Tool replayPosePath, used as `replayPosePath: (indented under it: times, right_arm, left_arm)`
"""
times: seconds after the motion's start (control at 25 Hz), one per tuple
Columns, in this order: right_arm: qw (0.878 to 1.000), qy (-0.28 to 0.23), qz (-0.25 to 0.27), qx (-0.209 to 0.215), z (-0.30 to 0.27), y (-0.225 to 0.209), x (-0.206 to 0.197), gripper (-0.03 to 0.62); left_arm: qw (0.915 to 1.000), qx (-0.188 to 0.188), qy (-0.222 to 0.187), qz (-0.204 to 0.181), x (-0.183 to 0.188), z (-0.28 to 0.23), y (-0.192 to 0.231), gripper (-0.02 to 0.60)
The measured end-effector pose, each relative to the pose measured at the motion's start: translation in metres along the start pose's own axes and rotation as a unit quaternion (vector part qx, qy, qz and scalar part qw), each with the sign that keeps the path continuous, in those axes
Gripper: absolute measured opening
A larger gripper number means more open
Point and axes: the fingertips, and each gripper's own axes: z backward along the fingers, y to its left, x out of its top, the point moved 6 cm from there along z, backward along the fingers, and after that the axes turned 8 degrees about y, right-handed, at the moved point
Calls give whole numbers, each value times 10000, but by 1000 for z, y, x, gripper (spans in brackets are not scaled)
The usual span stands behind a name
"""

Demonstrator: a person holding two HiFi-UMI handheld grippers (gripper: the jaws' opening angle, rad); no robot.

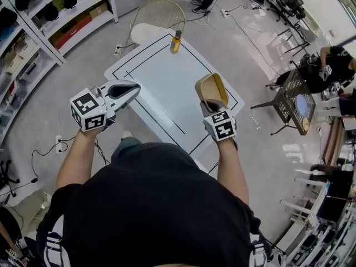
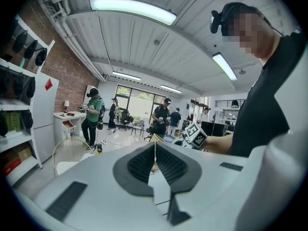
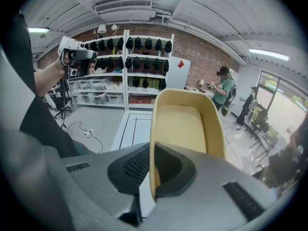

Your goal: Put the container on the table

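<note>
A shallow tan container (image 1: 212, 89) is held up in the air over the right side of the white table (image 1: 161, 88). My right gripper (image 1: 210, 105) is shut on its near rim. In the right gripper view the container (image 3: 185, 124) stands on edge, its rim pinched between the dark pads. My left gripper (image 1: 129, 89) hovers at the table's left edge, jaws shut with nothing between them; in its own view the pads (image 2: 155, 163) meet.
A yellow bottle (image 1: 176, 41) stands at the table's far end, with a white chair (image 1: 153, 26) behind it. Shelving (image 1: 39, 21) lines the left wall. A dark wire stand (image 1: 292, 100) is on the floor at the right. Other people (image 2: 94, 117) stand further off.
</note>
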Motion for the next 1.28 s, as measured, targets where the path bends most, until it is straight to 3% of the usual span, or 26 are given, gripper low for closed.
replayPosePath:
  times: [0.36, 1.28]
  right_arm:
    - [9999, 7, -23, -136, -2, 1, 12, 8]
    - [9970, 257, -534, -494, -26, 6, 52, 8]
  left_arm:
    - [9998, -176, -25, -23, -1, -3, 14, 9]
    - [9968, -781, 73, -146, 16, 3, 99, 9]
